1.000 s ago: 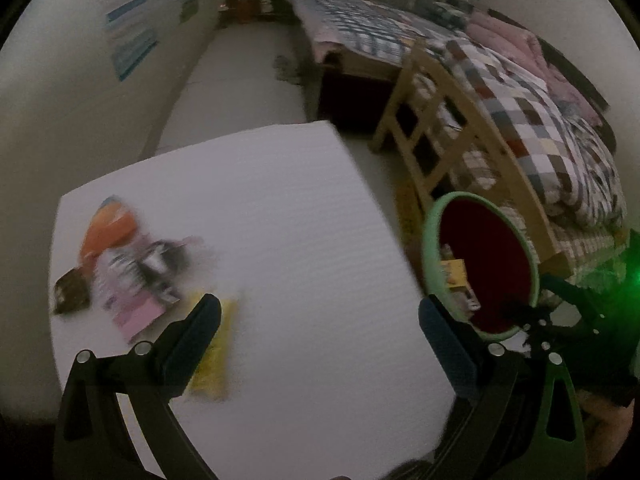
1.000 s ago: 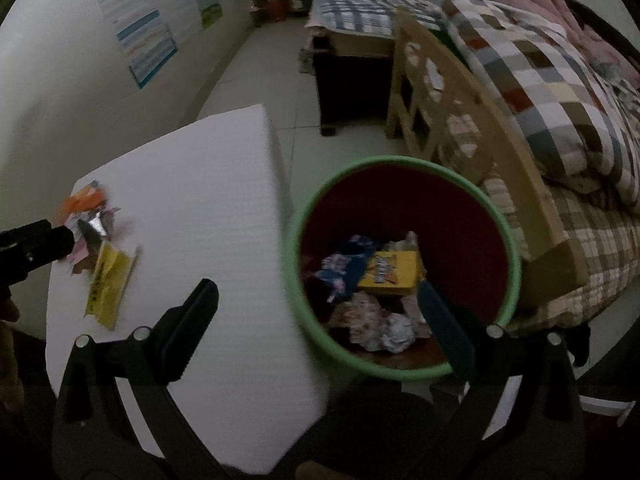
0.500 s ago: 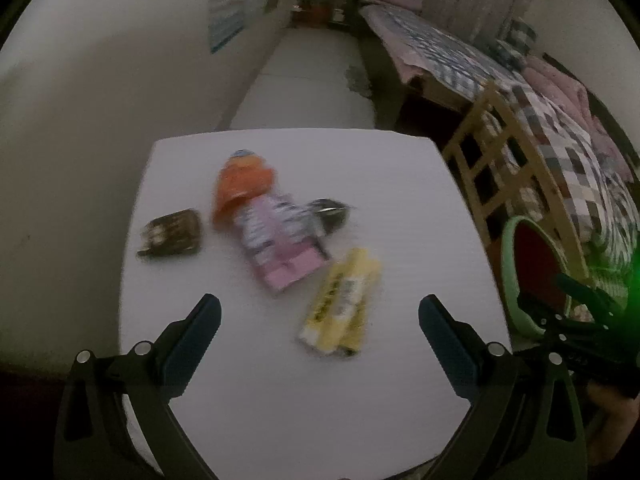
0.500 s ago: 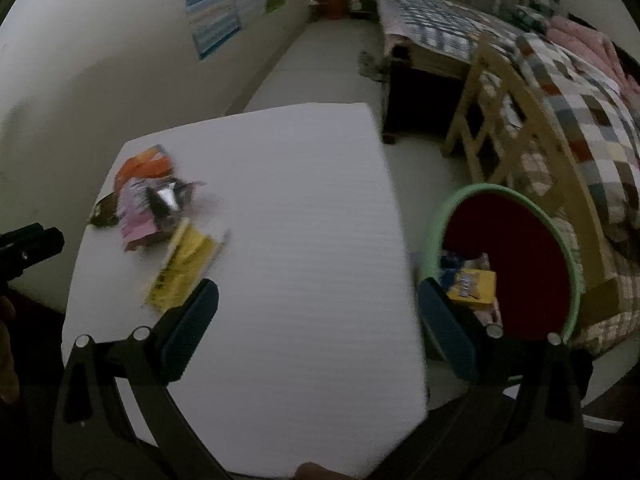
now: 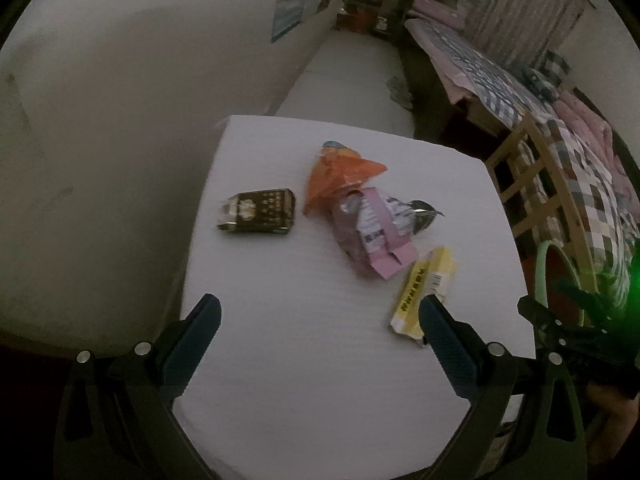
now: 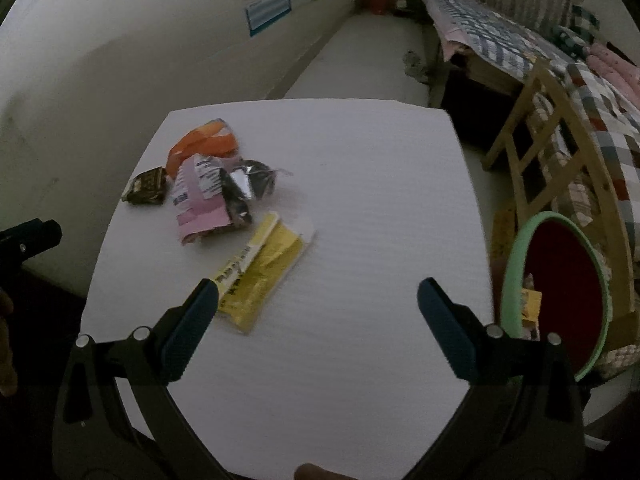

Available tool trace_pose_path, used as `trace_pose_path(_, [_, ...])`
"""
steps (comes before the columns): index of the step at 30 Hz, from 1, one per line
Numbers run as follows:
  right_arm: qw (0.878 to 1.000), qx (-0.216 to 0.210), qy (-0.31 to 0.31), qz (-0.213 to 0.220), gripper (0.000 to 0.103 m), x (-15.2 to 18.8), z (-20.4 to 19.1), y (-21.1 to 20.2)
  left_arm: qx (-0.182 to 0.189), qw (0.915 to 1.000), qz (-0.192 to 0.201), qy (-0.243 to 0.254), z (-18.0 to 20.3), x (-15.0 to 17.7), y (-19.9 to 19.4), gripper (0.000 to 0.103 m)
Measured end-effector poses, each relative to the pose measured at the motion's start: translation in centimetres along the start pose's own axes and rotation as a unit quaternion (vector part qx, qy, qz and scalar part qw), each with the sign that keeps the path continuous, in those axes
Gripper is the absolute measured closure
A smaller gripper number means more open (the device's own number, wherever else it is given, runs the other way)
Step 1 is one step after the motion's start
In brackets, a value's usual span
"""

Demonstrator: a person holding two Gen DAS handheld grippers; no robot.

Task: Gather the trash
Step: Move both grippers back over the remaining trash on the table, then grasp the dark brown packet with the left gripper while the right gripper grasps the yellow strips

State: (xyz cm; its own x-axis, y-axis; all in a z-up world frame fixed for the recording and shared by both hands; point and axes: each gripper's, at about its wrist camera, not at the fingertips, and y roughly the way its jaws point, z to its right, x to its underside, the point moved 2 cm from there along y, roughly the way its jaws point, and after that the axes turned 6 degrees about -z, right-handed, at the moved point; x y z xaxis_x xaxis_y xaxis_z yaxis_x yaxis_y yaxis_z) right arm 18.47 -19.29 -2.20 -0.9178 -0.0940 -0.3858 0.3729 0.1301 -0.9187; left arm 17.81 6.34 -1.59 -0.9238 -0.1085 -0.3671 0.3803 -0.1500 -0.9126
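Note:
Trash lies on a white table (image 5: 304,360): a dark brown packet (image 5: 258,212), an orange wrapper (image 5: 340,172), a pink box (image 5: 374,232), a silver foil wrapper (image 5: 420,216) and a yellow packet (image 5: 426,292). My left gripper (image 5: 320,316) is open and empty above the table's near edge. My right gripper (image 6: 318,300) is open and empty, with its left finger beside the yellow packet (image 6: 260,268). The pink box (image 6: 200,200), orange wrapper (image 6: 204,144) and brown packet (image 6: 146,186) lie beyond. A green-rimmed red bin (image 6: 560,300) stands right of the table, with trash inside.
A wooden chair (image 6: 560,168) and a bed with a checked quilt (image 6: 608,112) stand to the right. A wall (image 5: 100,120) runs along the table's left side. The bin rim (image 5: 540,276) and the right gripper's body (image 5: 572,320) show at the left wrist view's right edge.
Both grippers have swung left, away from the bin and over the table. The trash pile now sits in front of both. Both grippers have stayed open.

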Motion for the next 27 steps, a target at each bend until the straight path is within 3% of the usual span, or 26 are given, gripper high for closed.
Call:
trace_pose_path(11, [1.0,-0.006,-0.004,-0.023,0.005,-0.2,-1.6,2.3,-0.016,0.9997,-0.02,-0.005,-2.7,-0.9,2.2,0.008])
trace_pose_path(17, [0.999,-0.011,-0.002,-0.042,0.005,-0.3,-2.1,4.2,-0.052,0.9965,-0.049,0.045,-3.1,-2.0,4.8,0.008])
trace_pose_path(22, [0.998,-0.015,0.002,-0.061,0.005,-0.6,-2.7,6.2,-0.084,0.9886,-0.078,0.098,-3.2,-4.4,7.7,0.008])
trace_pose_path(27, [0.996,-0.014,0.001,-0.087,0.005,-1.0,-3.5,8.6,-0.122,0.9704,-0.115,0.174,-2.8,-7.0,11.7,0.008])
